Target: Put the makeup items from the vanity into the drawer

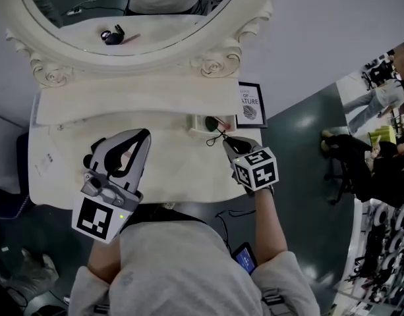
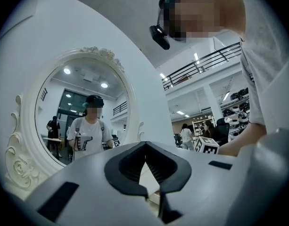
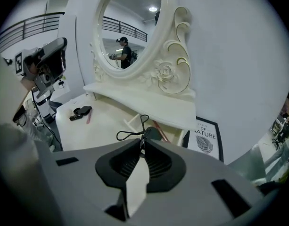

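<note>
eng1: White vanity tabletop point(image 1: 175, 166) under the carved oval mirror point(image 1: 122, 18). Which step is in hand?

eng2: Looks like the drop-off. The right gripper point(image 1: 227, 141) has its jaws clamped on a small dark makeup item with a thin black looped cord point(image 3: 152, 133). It is tilted down at the small white open drawer point(image 1: 200, 125) under the raised shelf.

eng1: Is the item in the drawer?

eng2: Not as far as the views show. The item hangs at the jaw tips, just beside the drawer's front wall, with the cord loop sticking out to the side. A thin reddish-pink stick point(image 3: 159, 128) already lies inside.

eng1: And the left gripper?

eng2: The left gripper point(image 1: 144, 135) has its jaws together with nothing between them. It is held level above the left part of the tabletop, well apart from the drawer.

eng1: Next move?

eng2: Probably carry the tips over the opening, past the front wall, and only then part the jaws. The loose loop is the risk, since it could catch on the drawer rim or on a pad.

eng1: What's left after that?

eng2: A chunky black item point(image 3: 80, 112) and a slim pink stick point(image 3: 89, 117) still lie touching on the tabletop's left side. The head view shows them only as a reflection in the mirror. The task looks partly done. The framed leaf print point(image 1: 250, 104) against the wall is not makeup and should stay.
</note>
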A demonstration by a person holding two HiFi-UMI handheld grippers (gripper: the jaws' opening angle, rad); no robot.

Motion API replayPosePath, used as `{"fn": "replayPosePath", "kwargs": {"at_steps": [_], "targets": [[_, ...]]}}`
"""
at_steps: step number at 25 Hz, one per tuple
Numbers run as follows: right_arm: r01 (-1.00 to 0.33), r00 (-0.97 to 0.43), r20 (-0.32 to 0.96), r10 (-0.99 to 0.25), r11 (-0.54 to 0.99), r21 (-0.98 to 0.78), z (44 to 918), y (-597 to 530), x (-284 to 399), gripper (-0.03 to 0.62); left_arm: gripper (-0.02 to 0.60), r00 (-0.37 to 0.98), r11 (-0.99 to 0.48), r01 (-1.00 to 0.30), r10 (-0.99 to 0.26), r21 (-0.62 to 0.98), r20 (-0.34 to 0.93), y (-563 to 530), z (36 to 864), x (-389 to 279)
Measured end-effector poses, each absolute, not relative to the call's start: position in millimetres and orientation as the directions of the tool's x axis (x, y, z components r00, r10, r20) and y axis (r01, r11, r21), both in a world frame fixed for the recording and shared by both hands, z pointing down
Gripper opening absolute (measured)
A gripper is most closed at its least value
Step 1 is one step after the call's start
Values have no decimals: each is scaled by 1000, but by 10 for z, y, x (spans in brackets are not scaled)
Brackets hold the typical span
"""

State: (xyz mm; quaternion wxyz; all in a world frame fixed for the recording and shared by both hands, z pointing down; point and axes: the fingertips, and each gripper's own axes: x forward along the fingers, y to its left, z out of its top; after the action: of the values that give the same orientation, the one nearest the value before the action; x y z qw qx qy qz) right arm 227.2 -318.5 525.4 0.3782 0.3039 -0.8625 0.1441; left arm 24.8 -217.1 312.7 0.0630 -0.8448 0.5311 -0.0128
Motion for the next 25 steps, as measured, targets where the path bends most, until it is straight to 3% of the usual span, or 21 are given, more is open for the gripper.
{"fn": "replayPosePath", "kwargs": {"at_steps": [11, 25], "targets": [[-578, -452, 849, -275, 815, -44, 5393, -3353, 2267, 43, 15, 405, -397, -910, -913, -122, -47, -2193, 3121, 156], [-610, -407, 874, -267, 791, -43, 5433, -3677, 2182, 43, 14, 382, -375, -919, -923, -119, -40, -2207, 3149, 37]]}}
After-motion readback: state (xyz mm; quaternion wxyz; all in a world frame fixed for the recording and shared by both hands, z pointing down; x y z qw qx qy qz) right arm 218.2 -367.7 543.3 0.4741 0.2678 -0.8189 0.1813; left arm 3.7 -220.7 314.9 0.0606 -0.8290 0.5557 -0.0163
